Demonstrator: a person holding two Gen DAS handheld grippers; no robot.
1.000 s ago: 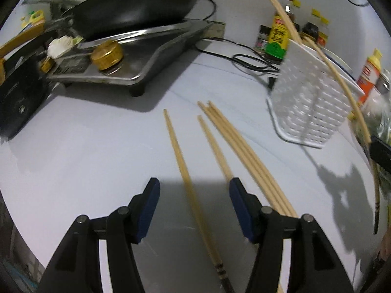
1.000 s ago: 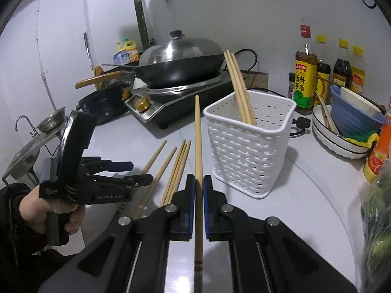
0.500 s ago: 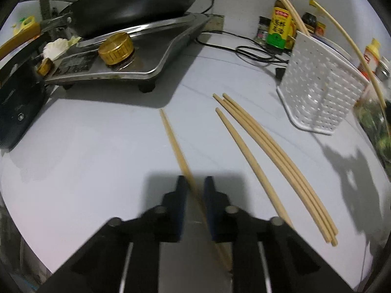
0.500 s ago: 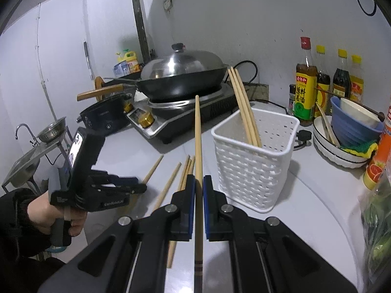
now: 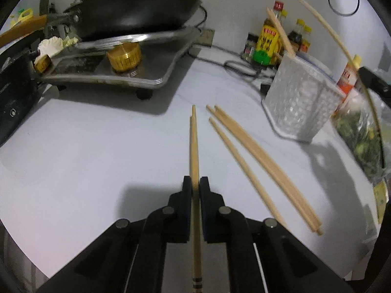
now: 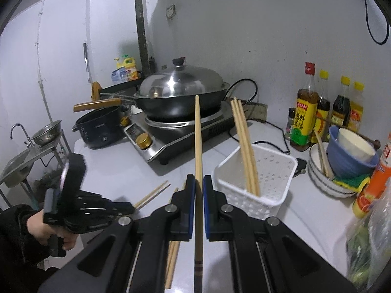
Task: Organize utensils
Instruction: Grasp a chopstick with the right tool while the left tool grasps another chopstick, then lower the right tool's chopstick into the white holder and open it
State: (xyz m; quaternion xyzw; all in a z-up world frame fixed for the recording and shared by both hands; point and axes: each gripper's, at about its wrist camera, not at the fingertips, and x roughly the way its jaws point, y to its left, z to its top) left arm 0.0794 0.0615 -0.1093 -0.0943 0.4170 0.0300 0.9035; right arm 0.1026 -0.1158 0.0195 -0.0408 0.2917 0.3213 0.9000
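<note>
My left gripper (image 5: pixel 195 186) is shut on a wooden chopstick (image 5: pixel 194 146) that points forward, lifted a little off the white counter. Three more chopsticks (image 5: pixel 259 163) lie on the counter to its right. My right gripper (image 6: pixel 199 183) is shut on another chopstick (image 6: pixel 198 146), held up in the air left of the white perforated basket (image 6: pixel 259 183). The basket holds a few chopsticks (image 6: pixel 245 146) leaning upright. The basket also shows in the left wrist view (image 5: pixel 300 97). The left gripper shows in the right wrist view (image 6: pixel 102 206), low at the left.
A lidded wok (image 6: pixel 180 92) sits on a steel stove (image 6: pixel 171 136) at the back. A black pot (image 6: pixel 100 129) stands left of it. Sauce bottles (image 6: pixel 325 107), stacked bowls (image 6: pixel 342 161) and bagged greens (image 5: pixel 361 134) crowd the right side. A black cable (image 5: pixel 242 66) runs behind the basket.
My left gripper closed on a chopstick lying on the counter and lifted it. My right gripper rose and moved closer to the basket, still holding its chopstick.
</note>
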